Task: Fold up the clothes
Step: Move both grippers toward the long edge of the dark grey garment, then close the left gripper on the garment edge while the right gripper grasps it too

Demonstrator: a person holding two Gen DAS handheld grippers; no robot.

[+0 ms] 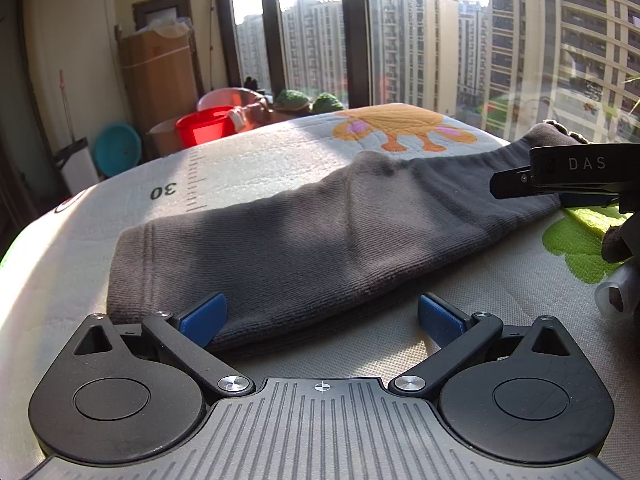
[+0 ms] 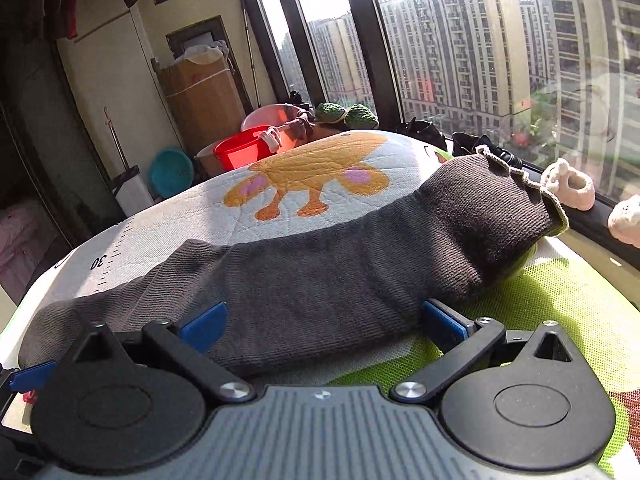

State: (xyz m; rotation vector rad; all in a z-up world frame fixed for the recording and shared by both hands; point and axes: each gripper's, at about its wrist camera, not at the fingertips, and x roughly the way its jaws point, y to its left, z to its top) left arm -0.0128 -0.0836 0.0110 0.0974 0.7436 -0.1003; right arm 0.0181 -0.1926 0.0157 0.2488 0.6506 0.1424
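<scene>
A dark grey knitted sock (image 1: 304, 240) lies stretched across a printed mat (image 1: 260, 160), toe end near left, frilled cuff far right. My left gripper (image 1: 322, 318) is open, its blue pads (image 1: 204, 320) wide apart at the sock's near edge by the toe end. In the right wrist view the same sock (image 2: 360, 264) runs from lower left up to its cuff (image 2: 520, 184). My right gripper (image 2: 324, 324) is open too, its jaws straddling the sock's near edge at mid length. The right gripper's body (image 1: 576, 176) shows at the far right of the left wrist view.
The mat (image 2: 320, 184) bears an orange animal print and a ruler scale. Beyond its far edge stand a red bucket (image 1: 208, 126), a teal basin (image 1: 118, 150) and a cardboard box (image 1: 160, 76). A large window (image 1: 400, 32) runs behind. Pink knitted shoes (image 2: 572, 186) sit on the sill.
</scene>
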